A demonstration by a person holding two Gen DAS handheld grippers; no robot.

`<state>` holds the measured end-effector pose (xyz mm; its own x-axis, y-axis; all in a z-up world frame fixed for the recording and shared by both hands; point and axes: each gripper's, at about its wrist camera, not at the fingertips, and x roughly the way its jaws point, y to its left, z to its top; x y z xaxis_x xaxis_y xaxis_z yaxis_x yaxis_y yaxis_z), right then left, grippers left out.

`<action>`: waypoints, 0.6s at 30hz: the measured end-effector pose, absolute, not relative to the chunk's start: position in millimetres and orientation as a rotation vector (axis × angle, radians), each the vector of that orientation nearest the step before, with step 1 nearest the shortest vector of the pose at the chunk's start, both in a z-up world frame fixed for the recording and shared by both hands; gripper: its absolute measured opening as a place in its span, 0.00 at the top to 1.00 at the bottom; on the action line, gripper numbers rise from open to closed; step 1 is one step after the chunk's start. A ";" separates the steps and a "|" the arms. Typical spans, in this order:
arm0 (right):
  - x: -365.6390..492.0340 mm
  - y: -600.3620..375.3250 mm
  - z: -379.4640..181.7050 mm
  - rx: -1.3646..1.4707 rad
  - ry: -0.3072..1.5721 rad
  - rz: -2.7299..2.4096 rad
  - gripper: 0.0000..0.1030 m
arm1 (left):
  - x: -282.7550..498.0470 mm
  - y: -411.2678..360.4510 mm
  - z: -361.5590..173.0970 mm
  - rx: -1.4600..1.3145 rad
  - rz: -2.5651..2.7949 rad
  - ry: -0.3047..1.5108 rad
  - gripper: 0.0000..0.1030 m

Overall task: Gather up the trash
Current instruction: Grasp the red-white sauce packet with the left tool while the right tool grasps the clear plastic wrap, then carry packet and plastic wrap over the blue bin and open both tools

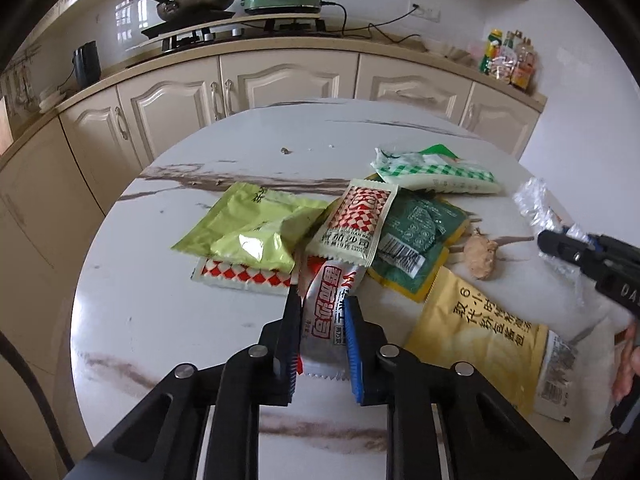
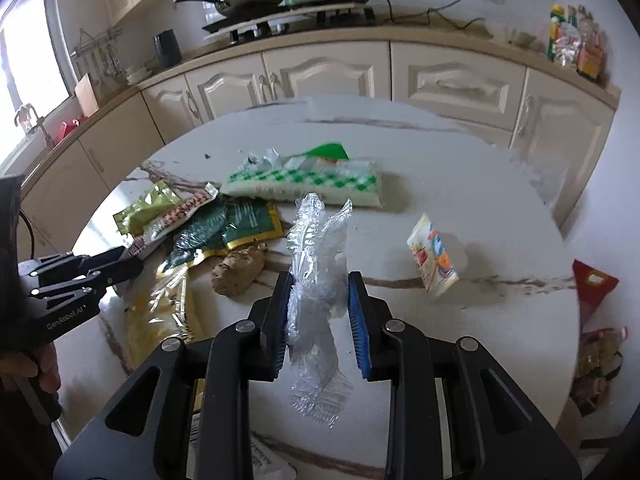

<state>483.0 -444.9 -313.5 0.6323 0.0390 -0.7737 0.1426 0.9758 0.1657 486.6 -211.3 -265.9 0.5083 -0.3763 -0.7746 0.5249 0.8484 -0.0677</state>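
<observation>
A pile of wrappers lies on the round white marble table [image 1: 160, 320]. My left gripper [image 1: 322, 300] is shut on a red-and-white sachet [image 1: 326, 320] at the near edge of the pile. My right gripper [image 2: 320, 280] is shut on a crumpled clear plastic wrapper [image 2: 316, 240], held just above the table. In the left wrist view the right gripper [image 1: 546, 242] shows at the far right with the clear wrapper [image 1: 536, 204] sticking out. In the right wrist view the left gripper [image 2: 130, 266] shows at the left edge, a hand on its grip.
The pile holds a light green packet [image 1: 248, 224], a red-checked sachet [image 1: 356, 220], a dark green packet [image 1: 416, 240], a green-checked white bag [image 1: 436, 172], a yellow packet [image 1: 472, 328] and a ginger piece [image 1: 482, 258]. A small colourful packet [image 2: 434, 258] lies apart. Kitchen cabinets [image 1: 260, 84] stand behind.
</observation>
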 end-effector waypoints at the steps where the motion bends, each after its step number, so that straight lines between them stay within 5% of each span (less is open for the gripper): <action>1: 481.2 -444.2 -309.8 0.215 0.878 -0.057 0.76 | 484.7 -208.4 -264.9 0.177 -0.547 0.884 0.85; 18: 467.9 -310.0 -238.1 0.084 0.759 0.168 0.76 | 408.9 -58.6 -192.6 0.007 -0.474 0.749 0.86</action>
<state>467.9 -310.0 -238.1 0.7132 0.1822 -0.6769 -0.1214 0.9831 0.1367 408.9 -58.6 -192.6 0.6321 -0.4120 -0.6563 0.4167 0.8948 -0.1605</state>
